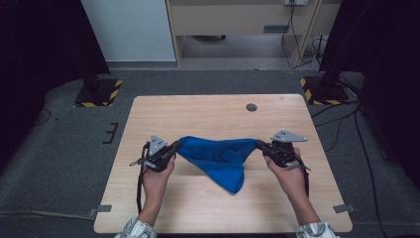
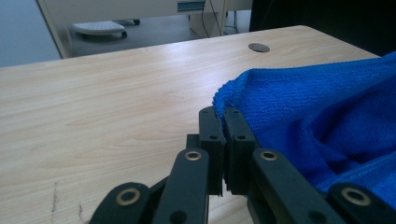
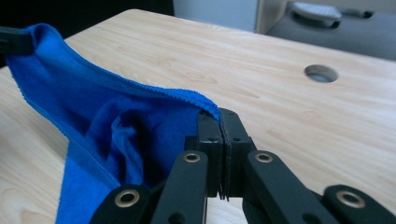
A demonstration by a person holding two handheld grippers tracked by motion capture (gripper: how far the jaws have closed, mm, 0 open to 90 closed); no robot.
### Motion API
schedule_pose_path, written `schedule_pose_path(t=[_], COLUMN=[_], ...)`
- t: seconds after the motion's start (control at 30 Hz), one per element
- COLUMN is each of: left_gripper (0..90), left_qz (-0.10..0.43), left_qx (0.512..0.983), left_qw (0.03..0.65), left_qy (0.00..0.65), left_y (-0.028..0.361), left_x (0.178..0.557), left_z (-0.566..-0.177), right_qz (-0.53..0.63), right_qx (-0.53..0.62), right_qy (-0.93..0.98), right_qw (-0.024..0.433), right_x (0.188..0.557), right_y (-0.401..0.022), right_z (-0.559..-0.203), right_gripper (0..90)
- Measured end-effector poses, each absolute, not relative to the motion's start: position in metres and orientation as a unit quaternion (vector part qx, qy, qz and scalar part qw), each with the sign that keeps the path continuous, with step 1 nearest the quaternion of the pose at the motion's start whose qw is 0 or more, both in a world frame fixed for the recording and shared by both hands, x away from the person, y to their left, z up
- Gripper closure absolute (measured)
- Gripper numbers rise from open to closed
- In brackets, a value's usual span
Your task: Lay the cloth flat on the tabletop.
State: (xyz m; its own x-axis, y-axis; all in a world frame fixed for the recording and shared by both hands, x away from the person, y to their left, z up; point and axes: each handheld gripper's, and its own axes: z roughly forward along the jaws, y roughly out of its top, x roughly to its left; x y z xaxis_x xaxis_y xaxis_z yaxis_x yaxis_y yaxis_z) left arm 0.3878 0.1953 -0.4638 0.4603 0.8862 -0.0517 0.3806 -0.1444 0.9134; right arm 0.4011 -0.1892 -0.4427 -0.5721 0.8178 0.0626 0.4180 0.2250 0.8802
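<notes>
Cloth solid blue, no pattern. Tabletop pale wood grain. Both grippers black, grey top plates. Floor stands striped yellow-black.

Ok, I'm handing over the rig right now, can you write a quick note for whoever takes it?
Left gripper: shut on one corner of the blue cloth.
Right gripper: shut on the opposite corner.
Cloth: held up between the two grippers over the middle of the wooden table; its lower part hangs down to a point toward the near edge.
Done: both corners gripped and lifted.
Left: probably spreading or folding the cloth, then letting go.
</notes>
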Motion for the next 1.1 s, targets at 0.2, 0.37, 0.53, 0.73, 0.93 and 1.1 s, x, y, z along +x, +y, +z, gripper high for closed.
schedule_pose_path(t=[0.2,0.37,0.53,0.73,0.93,1.1], left_gripper=[87.3,87.4,87.3,87.3,87.2,87.2], left_qz=[0.269,0.282,0.287,0.292,0.293,0.294], left_qx=[0.697,0.687,0.685,0.684,0.683,0.679], left_qw=[0.486,0.496,0.501,0.506,0.511,0.517], left_qy=[0.453,0.451,0.445,0.438,0.433,0.431], left_y=[0.191,0.183,0.179,0.176,0.174,0.173], left_x=[0.388,0.386,0.386,0.385,0.381,0.378], left_z=[-0.453,-0.436,-0.423,-0.412,-0.407,-0.404], right_qz=[0.470,0.485,0.489,0.497,0.505,0.515], right_qx=[0.399,0.399,0.398,0.399,0.393,0.389], right_qy=[0.752,0.737,0.732,0.724,0.720,0.714], right_qw=[0.233,0.250,0.259,0.263,0.269,0.270], right_x=[0.395,0.387,0.384,0.382,0.381,0.376], right_y=[-0.189,-0.197,-0.202,-0.208,-0.212,-0.215], right_z=[-0.430,-0.418,-0.410,-0.401,-0.391,-0.383], right_gripper=[88.9,88.9,88.9,88.9,89.0,89.0])
